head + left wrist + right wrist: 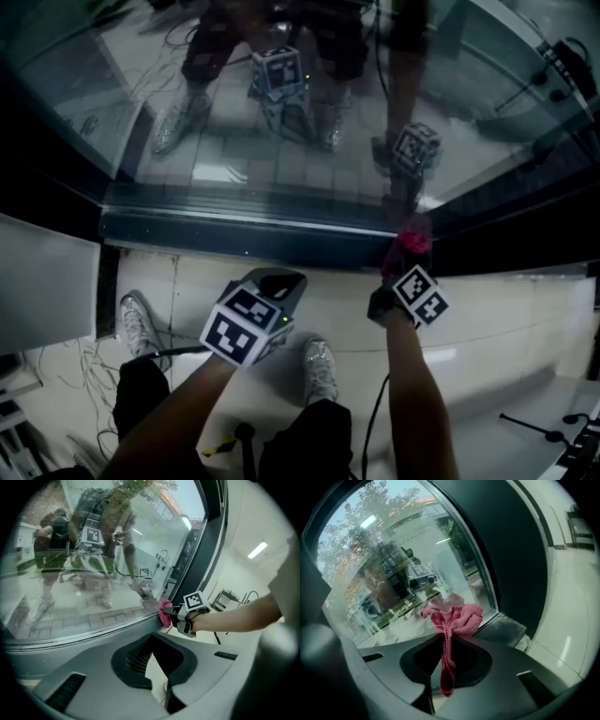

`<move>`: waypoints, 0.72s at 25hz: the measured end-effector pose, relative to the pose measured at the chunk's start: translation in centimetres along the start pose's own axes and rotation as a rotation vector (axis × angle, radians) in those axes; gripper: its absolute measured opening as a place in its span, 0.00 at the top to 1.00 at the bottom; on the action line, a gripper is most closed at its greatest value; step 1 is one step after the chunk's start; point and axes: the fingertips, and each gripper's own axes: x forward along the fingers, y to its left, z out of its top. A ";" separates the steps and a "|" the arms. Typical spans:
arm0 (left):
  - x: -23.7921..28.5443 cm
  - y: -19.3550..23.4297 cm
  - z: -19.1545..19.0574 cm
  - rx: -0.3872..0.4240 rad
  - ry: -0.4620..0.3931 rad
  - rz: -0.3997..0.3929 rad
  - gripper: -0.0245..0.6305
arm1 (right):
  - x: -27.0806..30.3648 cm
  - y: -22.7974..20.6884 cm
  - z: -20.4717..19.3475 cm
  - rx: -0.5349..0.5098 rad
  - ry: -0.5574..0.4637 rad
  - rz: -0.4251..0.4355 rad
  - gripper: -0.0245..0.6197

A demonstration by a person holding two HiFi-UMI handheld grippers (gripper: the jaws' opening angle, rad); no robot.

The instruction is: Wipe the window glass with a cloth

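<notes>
Quick note from my end of the rig: the right gripper (446,637) had its jaws clamped on the pink cloth (457,618), bunched end sticking out ahead of the tips and a thin tail hanging back down through the jaws. That bunch was pressed on the window glass (393,573) low down, right by the bottom right corner where the dark frame (515,564) meets the sill. So from the claw, pretty much all the pane lay up and to the left, and I figured any stroke had to head that way, since the frame blocked the right. The left gripper (152,637) had its jaws together on nothing and sat well back from the glass, so the right one was clearly the nearer. Didn't spot any bucket or tray in any view
</notes>
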 end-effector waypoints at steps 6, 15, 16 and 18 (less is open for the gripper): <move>-2.6 2.3 0.2 -0.032 -0.029 0.044 0.96 | 0.7 5.8 -2.9 -0.086 0.056 0.085 0.88; -7.5 6.6 0.1 -0.128 -0.078 0.122 0.96 | 1.8 14.4 -7.8 -0.126 0.118 0.167 0.88; -8.2 7.0 0.0 -0.132 -0.081 0.131 0.96 | 1.9 15.3 -8.4 -0.130 0.127 0.176 0.88; -9.6 8.1 -0.3 -0.137 -0.078 0.151 0.96 | 2.1 17.1 -9.5 -0.141 0.143 0.192 0.88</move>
